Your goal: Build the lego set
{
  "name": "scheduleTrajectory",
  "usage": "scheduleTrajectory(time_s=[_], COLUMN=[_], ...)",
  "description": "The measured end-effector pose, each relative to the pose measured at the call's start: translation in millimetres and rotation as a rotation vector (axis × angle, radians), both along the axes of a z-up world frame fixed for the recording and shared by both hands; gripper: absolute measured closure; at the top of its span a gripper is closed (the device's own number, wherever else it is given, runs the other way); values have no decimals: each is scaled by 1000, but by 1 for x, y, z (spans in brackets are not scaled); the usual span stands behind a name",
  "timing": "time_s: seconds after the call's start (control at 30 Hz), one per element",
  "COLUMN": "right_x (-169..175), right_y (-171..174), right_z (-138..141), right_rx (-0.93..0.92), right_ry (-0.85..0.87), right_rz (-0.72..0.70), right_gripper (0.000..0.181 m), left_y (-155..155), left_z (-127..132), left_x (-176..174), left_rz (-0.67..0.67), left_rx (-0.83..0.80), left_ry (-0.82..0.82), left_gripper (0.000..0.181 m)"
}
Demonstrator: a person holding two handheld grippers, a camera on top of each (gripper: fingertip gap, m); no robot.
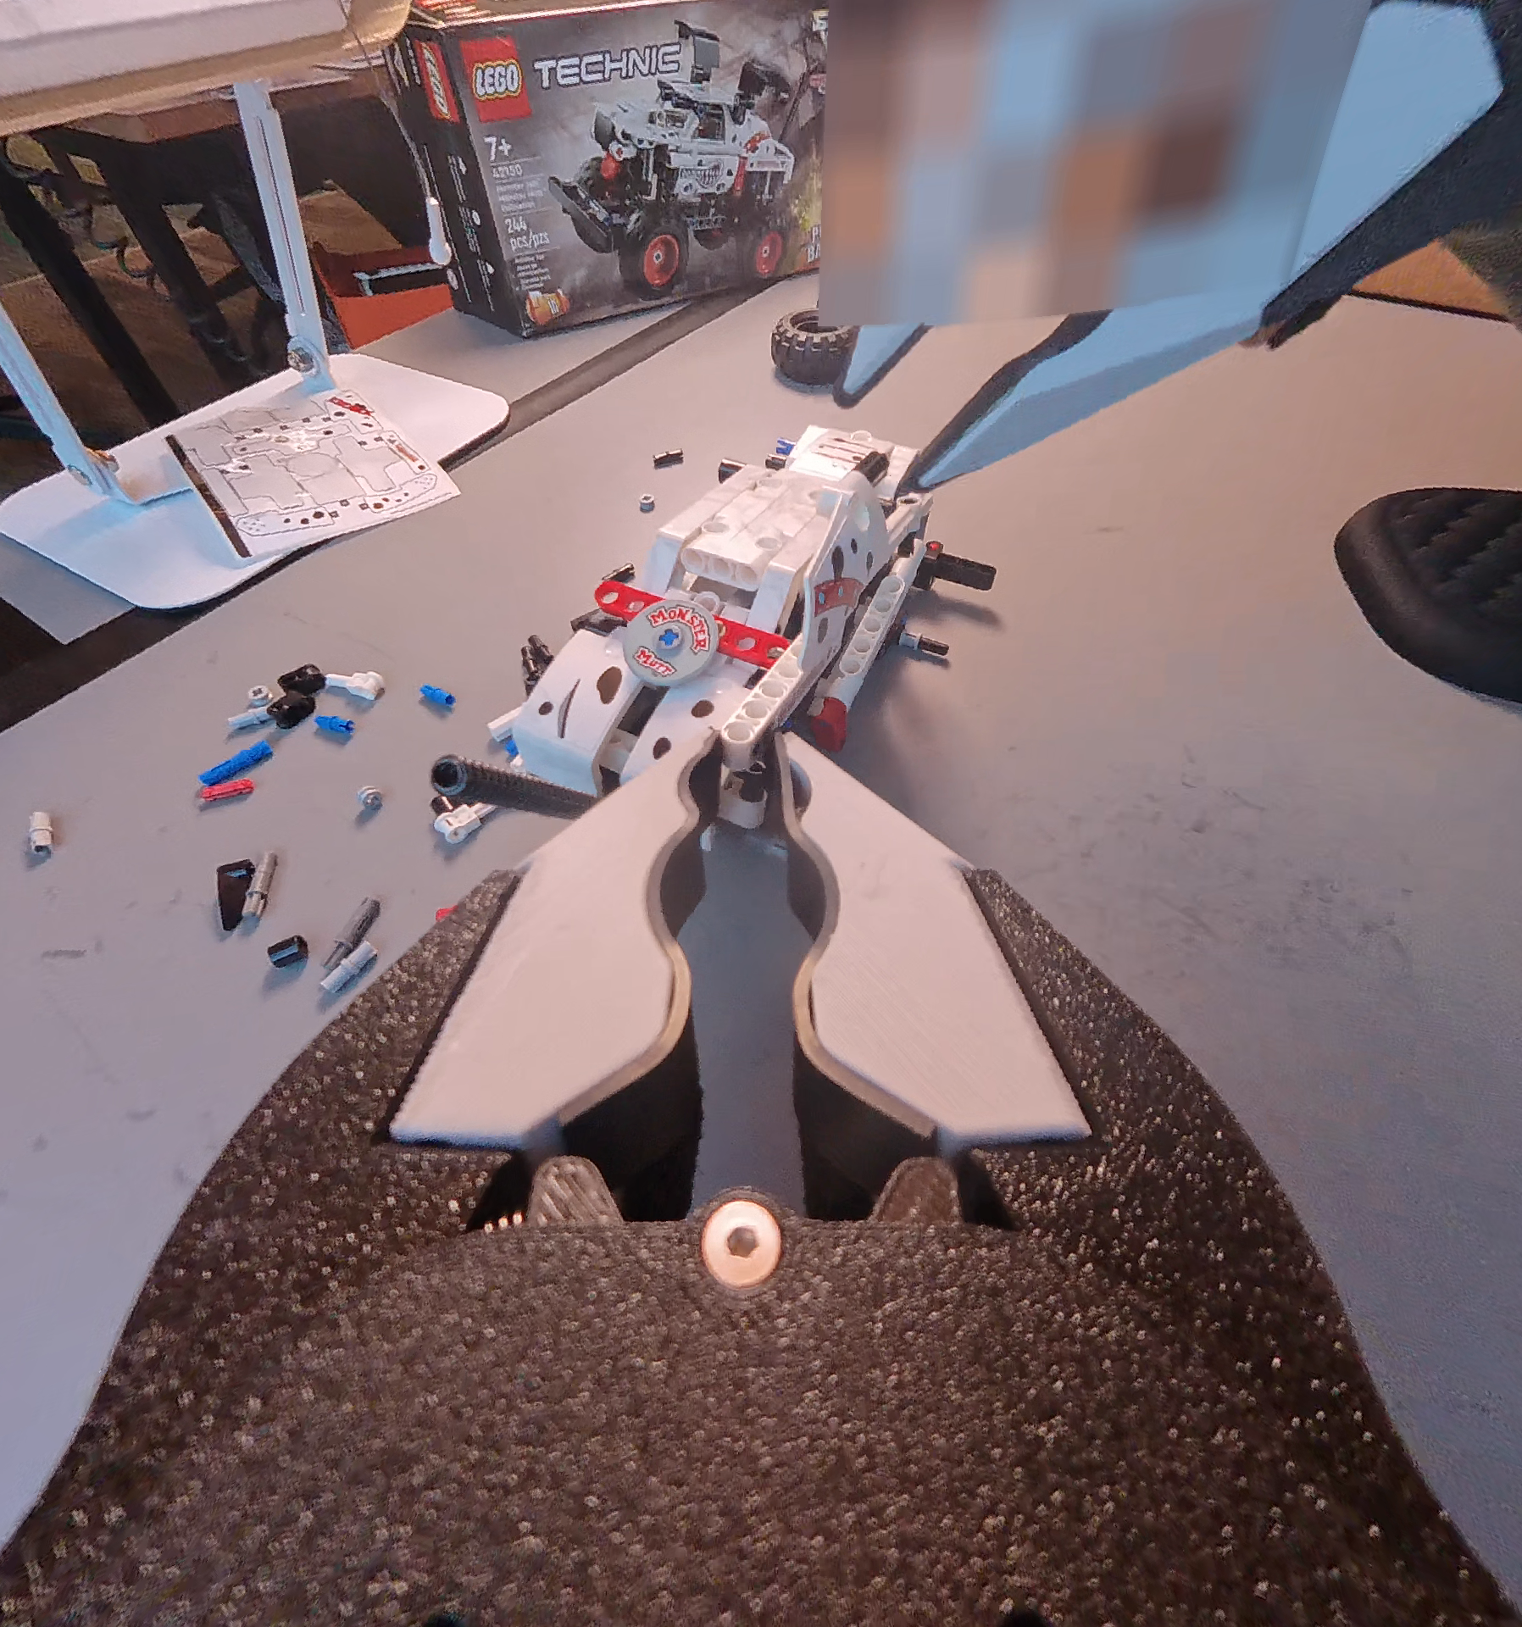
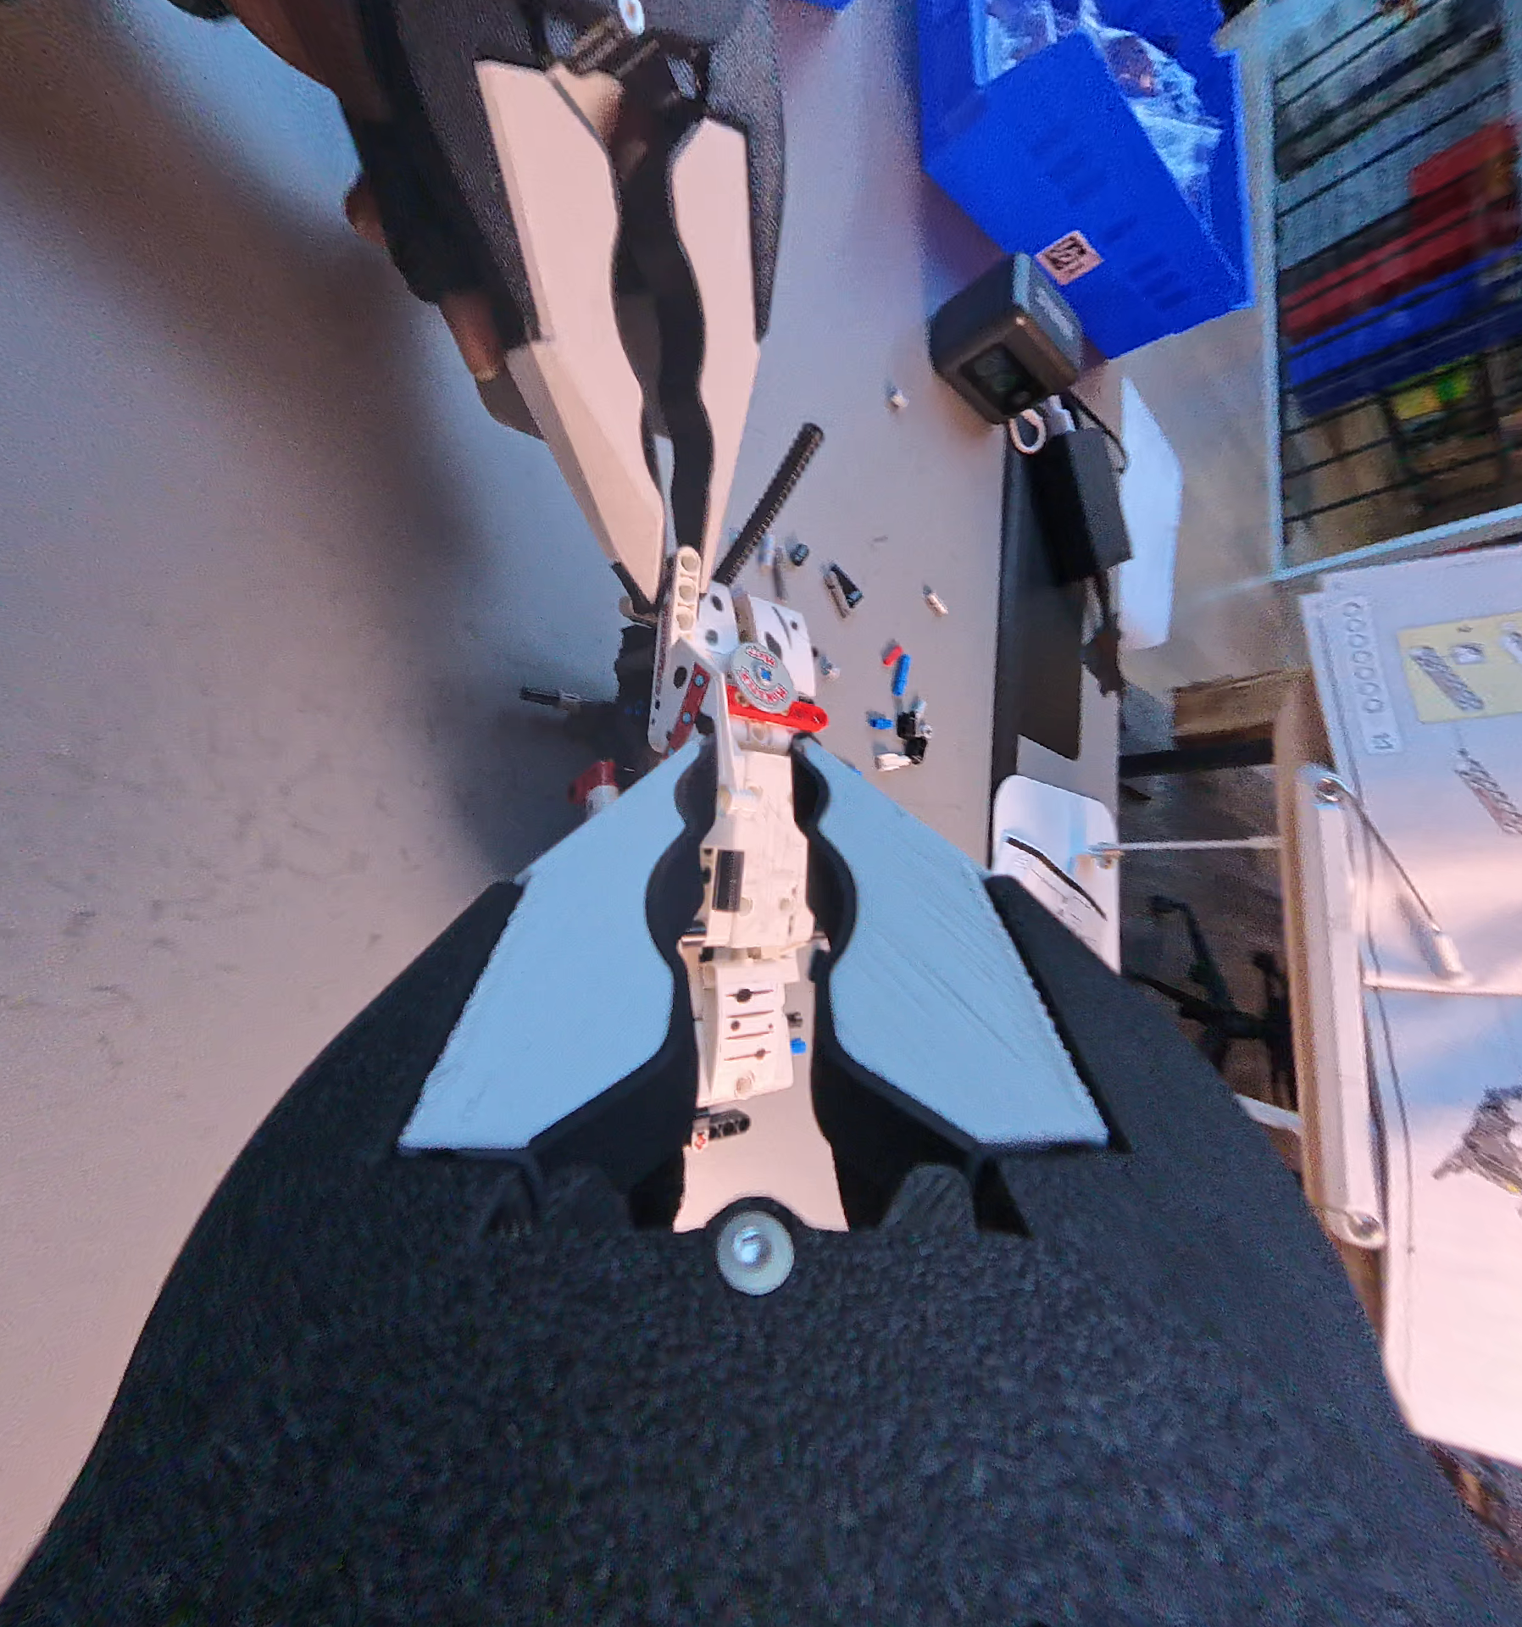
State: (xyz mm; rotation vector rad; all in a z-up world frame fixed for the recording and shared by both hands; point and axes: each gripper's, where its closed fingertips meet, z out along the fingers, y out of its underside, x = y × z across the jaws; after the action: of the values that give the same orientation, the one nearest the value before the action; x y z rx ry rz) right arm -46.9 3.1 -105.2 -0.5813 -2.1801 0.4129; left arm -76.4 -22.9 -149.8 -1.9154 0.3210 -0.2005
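Left wrist view: left gripper (image 1: 744, 748) jaws narrow, pinching white beam at near end of lego truck (image 1: 731, 607) on grey counter (image 1: 1180, 880). Truck's long axis runs away, slightly right. Loose pins (image 1: 300, 704) left; open counter right. Right gripper (image 1: 916, 475) at far end.

Right wrist view: right gripper (image 2: 750, 748) jaws straddle truck (image 2: 753, 880) body, contact unclear. Bare counter (image 2: 212, 704) left; counter edge right.

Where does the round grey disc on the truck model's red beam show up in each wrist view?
Left wrist view: round grey disc sits centre, slightly above the left tool's tips.
Right wrist view: disc sits centre, just above the right tool's tips.
Shared landmark: the long black ribbed tube lying beside the model.
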Motion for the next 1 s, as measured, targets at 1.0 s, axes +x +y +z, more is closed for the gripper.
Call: scheduleTrajectory(time_s=[1.0], right_x=[-42], right_y=[-16], right_z=[-50], right_rx=[-41], right_ry=[-348], right_rz=[-86], right_gripper=[171], left_y=[5], left_z=[-33], left_x=[-16], left_rz=[72], left_rx=[-253], left_ry=[-321], left_gripper=[164])
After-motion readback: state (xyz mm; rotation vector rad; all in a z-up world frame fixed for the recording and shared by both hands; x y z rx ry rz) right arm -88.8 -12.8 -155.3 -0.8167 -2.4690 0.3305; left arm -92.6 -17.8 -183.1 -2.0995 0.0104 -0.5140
